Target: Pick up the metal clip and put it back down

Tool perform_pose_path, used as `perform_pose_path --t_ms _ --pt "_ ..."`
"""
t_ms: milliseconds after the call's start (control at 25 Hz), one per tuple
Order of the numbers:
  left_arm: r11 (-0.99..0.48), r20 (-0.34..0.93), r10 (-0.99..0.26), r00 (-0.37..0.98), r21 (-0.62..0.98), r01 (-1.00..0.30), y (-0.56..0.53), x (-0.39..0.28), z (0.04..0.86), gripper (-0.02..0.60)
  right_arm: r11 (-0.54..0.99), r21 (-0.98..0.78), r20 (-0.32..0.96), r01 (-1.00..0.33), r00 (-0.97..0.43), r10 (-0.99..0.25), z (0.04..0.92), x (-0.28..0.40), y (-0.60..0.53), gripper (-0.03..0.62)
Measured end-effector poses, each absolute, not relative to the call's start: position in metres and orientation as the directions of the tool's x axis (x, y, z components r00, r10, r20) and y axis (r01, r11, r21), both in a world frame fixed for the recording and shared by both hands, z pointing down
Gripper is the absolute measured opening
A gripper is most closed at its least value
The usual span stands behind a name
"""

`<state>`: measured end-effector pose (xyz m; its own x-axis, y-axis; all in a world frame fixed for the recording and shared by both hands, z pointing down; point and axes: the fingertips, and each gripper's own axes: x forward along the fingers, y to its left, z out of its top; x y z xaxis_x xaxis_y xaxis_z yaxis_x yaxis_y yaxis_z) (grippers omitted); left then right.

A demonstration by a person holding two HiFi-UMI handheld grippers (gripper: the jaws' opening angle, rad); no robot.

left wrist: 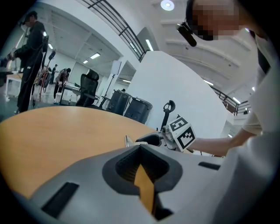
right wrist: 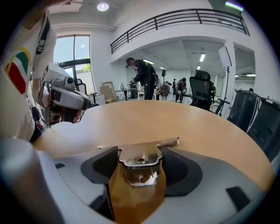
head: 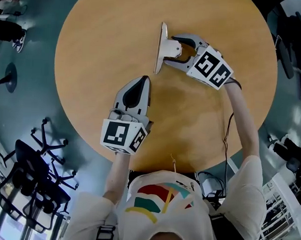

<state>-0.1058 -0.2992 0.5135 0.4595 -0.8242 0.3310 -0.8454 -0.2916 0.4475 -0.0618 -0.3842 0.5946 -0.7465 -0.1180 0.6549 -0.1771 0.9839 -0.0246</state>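
The metal clip (head: 162, 48) lies on the round wooden table (head: 104, 40), its long flat bar to the left and its shiny handle pointing right. My right gripper (head: 172, 51) reaches in from the right with a jaw on each side of that handle. In the right gripper view the clip (right wrist: 140, 159) fills the gap between the dark pads and rests on the tabletop; the jaws stand wide and open. My left gripper (head: 144, 79) hovers nearer to me, shut and empty, pointing at the clip (left wrist: 127, 141) and the right gripper (left wrist: 151, 140).
The table edge curves close on all sides. Black office chairs (head: 33, 181) stand on the floor at lower left, and cables (head: 224, 145) hang by the right arm. People (right wrist: 142, 78) work at desks far behind, and dark bins (left wrist: 131, 109) stand beyond the table.
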Motion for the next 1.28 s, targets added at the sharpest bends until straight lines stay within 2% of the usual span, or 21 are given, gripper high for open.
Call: perform_pose_path --t_ms 240,520,680,920,1160,1280 --pt "-0.278 0.333 -0.829 0.449 0.452 -0.848 -0.309 -0.109 0.52 0.043 0.992 0.043 0.661 -0.115 -0.741 -0.115 0.602 -0.065 -0.387 0.296" --pt "-0.281 0.323 -0.836 0.444 0.444 -0.851 -0.304 -0.102 0.518 0.043 0.987 0.048 0.67 -0.153 -0.728 -0.145 0.607 -0.064 -0.387 0.296" --pt "-0.28 0.273 -0.866 0.419 0.431 -0.858 -0.29 -0.112 0.489 0.043 0.975 0.094 0.653 -0.201 -0.726 -0.213 0.584 -0.066 -0.38 0.296" --pt "-0.303 0.187 -0.898 0.398 0.391 -0.869 -0.267 -0.115 0.426 0.043 0.916 0.105 0.494 -0.387 -0.78 -0.386 0.486 -0.064 -0.349 0.295" --pt "-0.346 0.093 -0.912 0.4 0.353 -0.869 -0.21 -0.1 0.343 0.043 0.777 0.091 0.317 -0.623 -0.721 -0.616 0.376 -0.035 -0.27 0.295" --pt "-0.391 0.053 -0.902 0.428 0.318 -0.863 -0.196 -0.086 0.312 0.043 0.69 0.161 0.198 -0.706 -0.662 -0.723 0.325 -0.012 -0.239 0.296"
